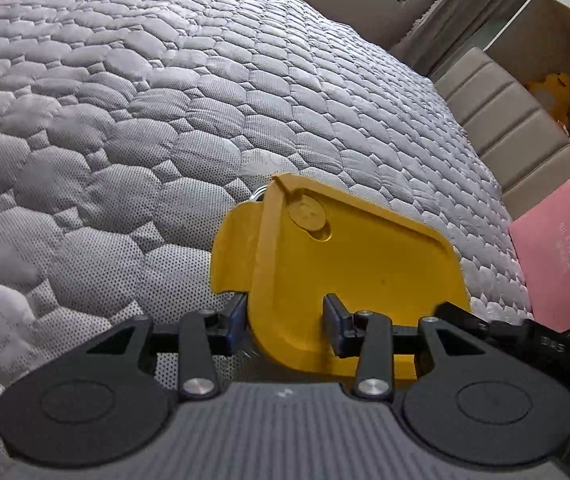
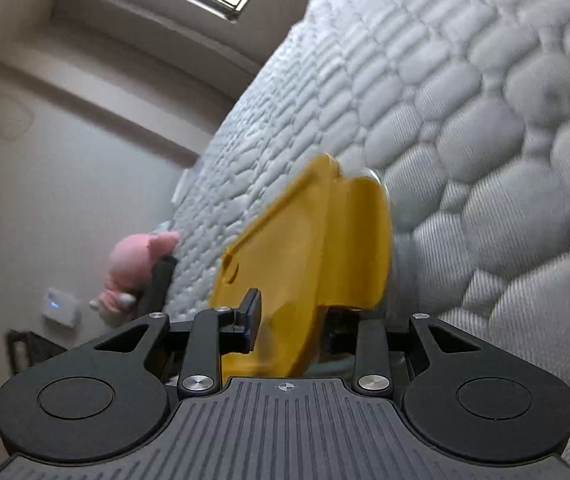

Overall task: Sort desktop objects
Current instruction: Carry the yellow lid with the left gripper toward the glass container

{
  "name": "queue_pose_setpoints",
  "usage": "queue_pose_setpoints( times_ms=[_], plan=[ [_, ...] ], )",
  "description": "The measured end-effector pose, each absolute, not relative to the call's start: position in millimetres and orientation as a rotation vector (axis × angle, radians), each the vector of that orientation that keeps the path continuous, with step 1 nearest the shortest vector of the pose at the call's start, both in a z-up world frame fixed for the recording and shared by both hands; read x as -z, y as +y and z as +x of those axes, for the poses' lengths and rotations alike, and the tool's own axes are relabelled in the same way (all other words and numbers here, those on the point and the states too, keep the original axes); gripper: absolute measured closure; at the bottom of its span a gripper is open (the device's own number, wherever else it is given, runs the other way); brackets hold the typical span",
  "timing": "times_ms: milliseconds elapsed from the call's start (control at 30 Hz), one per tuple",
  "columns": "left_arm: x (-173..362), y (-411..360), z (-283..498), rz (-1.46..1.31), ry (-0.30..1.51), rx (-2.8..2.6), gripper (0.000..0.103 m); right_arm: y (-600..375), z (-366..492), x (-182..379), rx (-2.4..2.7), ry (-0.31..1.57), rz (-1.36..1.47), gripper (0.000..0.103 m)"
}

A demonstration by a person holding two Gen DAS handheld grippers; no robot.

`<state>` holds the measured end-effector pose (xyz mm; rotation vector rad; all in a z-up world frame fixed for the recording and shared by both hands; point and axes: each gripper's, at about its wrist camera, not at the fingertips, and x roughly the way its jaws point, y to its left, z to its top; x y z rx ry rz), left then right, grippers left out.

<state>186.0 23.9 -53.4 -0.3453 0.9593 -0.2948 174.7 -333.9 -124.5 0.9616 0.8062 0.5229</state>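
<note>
Grey quilted mattress fills the room; a pink plush toy sits at its far edge. Yellow tray above the mattress, clamped by left gripper and right gripper, both closed on its rim.

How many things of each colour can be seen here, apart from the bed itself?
Yellow: 2, the lidded container held in the fingers of both grippers and a plush toy beside the headboard.
Pink: 2, a flat card or bag and a plush toy.
Total: 4.
</note>
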Motion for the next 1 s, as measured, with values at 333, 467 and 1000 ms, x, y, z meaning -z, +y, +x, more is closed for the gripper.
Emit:
queue_pose_setpoints(
  times_ms=[333,467,1000],
  plan=[
    [63.7,17.2,204.0,-0.435,1.049,0.306,0.059,-356.7,111.7,94.2,-0.347,0.611,0.792,0.034],
    [69.6,17.6,205.4,-0.482,1.066,0.313,0.059,-324.7,88.4,71.4,-0.21,0.439,0.431,0.018],
    [16.5,59.3,185.7,-0.534,0.869,0.258,0.052,-238.4,151.1,96.1,-0.186,0.538,0.112,0.032]
  ],
)
